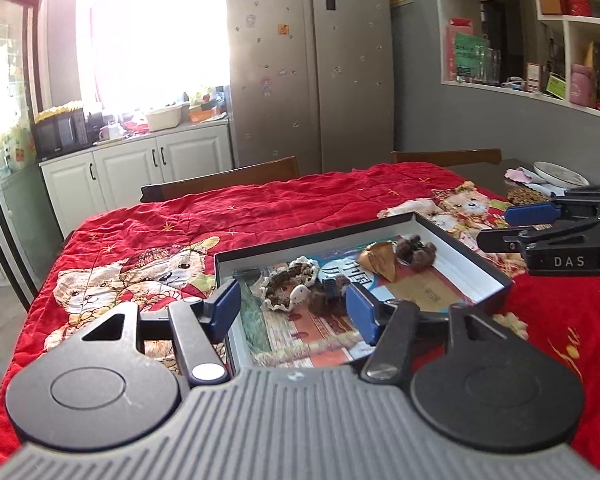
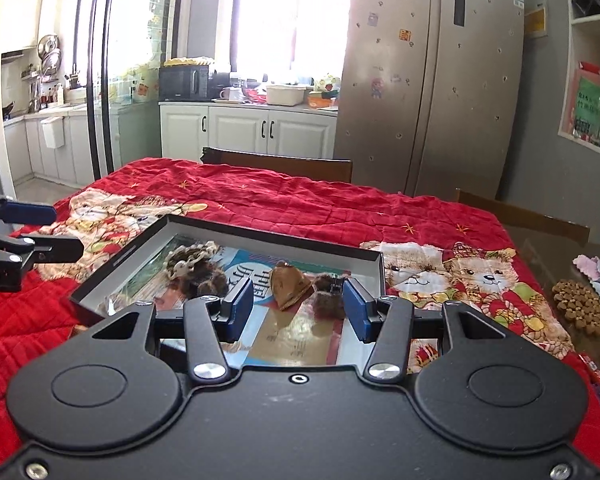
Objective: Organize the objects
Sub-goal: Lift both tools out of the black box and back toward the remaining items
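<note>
A box [image 2: 374,258] sits on the blanket [image 2: 284,204]; inside it lie a bell [image 2: 290,284] and hair clips [image 2: 198,270], chairs [image 2: 284,166] behind

Two fisheye cameras, each riding on a hand-held gripper, look low and forward across the table [image 1: 260,208] toward the kitchen end of the room. The left hand-held gripper [image 1: 292,312] frames its view from the near edge, close above the shallow box [image 1: 466,246], with the right one intruding at the frame's right border. The right hand-held gripper [image 2: 298,306] looks from close beside it, angled slightly leftward, the left one showing at its left border. Both views share the box [image 2: 268,238], the red bear-print cover [image 2: 340,208], the refrigerator [image 1: 312,64], the white cabinets [image 2: 240,128] and the bright window.
</note>
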A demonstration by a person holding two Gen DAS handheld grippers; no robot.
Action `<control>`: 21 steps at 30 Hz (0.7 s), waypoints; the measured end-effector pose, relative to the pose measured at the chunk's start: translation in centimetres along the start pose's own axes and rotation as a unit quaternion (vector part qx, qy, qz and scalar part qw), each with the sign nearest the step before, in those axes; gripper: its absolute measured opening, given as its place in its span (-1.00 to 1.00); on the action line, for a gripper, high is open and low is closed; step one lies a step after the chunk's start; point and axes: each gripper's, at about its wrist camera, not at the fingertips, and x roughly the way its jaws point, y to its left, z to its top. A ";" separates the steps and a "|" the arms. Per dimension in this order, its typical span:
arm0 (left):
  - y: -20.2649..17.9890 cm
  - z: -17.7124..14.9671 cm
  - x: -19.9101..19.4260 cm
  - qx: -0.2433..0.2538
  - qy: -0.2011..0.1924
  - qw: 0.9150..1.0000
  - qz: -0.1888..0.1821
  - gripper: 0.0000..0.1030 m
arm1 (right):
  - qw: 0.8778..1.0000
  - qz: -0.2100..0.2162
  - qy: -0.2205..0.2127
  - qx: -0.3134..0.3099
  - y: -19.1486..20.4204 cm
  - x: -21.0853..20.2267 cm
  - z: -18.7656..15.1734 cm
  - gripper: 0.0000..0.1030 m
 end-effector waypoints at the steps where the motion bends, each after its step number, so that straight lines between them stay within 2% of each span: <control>1: -0.1 -0.1 -0.3 0.002 -0.002 1.000 0.000 0.43 | 1.000 0.001 0.002 -0.002 0.1 -0.3 -0.2 -0.05; 9: -1.0 -1.8 -2.6 0.013 -0.002 1.000 -0.014 0.47 | 0.999 0.006 0.014 -0.028 1.5 -2.7 -1.5 -0.05; 21: -1.9 -4.6 -4.2 0.014 0.023 0.999 -0.036 0.47 | 0.997 0.031 0.039 -0.053 3.9 -4.5 -4.7 -0.06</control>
